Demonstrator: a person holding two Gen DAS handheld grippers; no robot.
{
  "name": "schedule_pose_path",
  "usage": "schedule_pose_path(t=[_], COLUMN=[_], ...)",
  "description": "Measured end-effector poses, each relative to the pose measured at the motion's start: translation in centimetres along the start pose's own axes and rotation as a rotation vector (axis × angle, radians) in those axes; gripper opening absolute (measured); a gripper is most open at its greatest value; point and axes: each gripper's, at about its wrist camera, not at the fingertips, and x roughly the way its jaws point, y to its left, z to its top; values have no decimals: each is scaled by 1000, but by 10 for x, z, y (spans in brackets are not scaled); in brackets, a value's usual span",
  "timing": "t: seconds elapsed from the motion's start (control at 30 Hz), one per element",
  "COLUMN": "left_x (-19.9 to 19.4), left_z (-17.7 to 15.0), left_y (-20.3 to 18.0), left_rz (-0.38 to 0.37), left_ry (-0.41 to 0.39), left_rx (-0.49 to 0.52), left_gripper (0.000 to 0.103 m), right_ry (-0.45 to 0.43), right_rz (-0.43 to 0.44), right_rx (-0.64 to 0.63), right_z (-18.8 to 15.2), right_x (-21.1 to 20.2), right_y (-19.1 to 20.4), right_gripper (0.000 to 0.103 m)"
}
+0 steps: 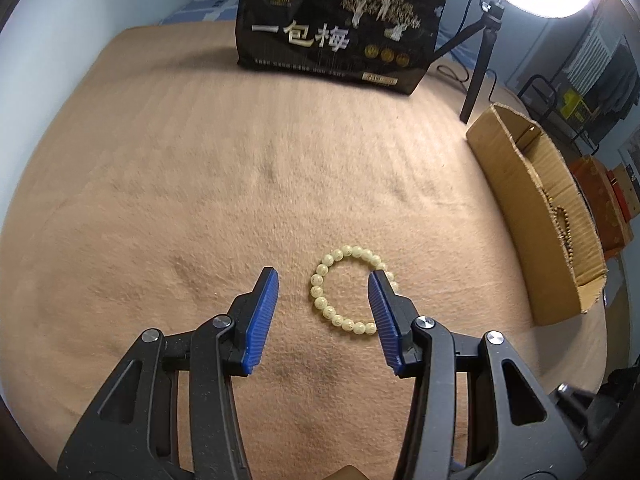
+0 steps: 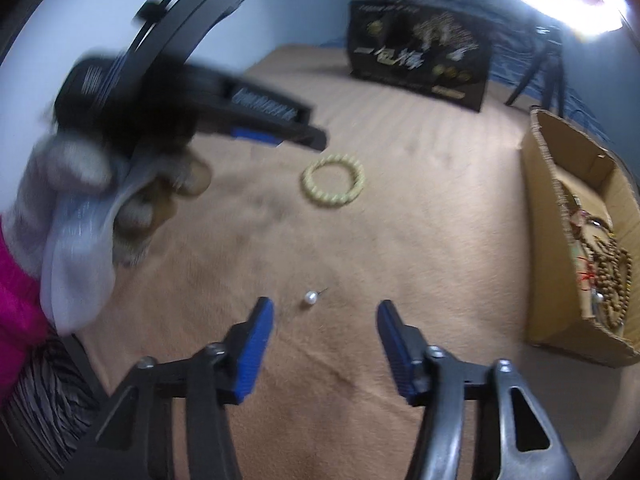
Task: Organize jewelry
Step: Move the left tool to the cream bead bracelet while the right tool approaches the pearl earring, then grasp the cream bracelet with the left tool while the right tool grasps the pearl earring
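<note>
A pale yellow bead bracelet [image 1: 347, 291] lies flat on the tan blanket [image 1: 200, 184]. My left gripper [image 1: 323, 279] is open and empty just above it; its right finger covers the bracelet's right side. In the right wrist view the bracelet [image 2: 333, 183] lies further out, with the left gripper [image 2: 280, 132] blurred above its left. My right gripper [image 2: 326, 308] is open and empty, with a small pearl stud earring [image 2: 311, 298] on the blanket between its fingertips, nearer the left one.
An open cardboard box [image 1: 540, 208] stands at the right edge of the blanket; it holds brown bead strings [image 2: 608, 264]. A black printed bag [image 1: 340, 28] stands at the back. A ring light on a tripod [image 1: 480, 68] stands at the back right.
</note>
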Motion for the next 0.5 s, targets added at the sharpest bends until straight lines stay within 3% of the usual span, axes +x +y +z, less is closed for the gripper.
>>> schedule_pose_path(t=[0.1,0.5], left_x=[8,19], left_z=[-1,3], left_y=[0,-5], left_rz=[9,19], left_ry=[20,51], left_rx=[3,18], left_gripper=[40,32], right_ry=[33,34], right_rz=[3,25], right_rx=[-36,-11], right_z=[-3,7], right_x=[13,33], right_y=[7,6], right_gripper=[37,28])
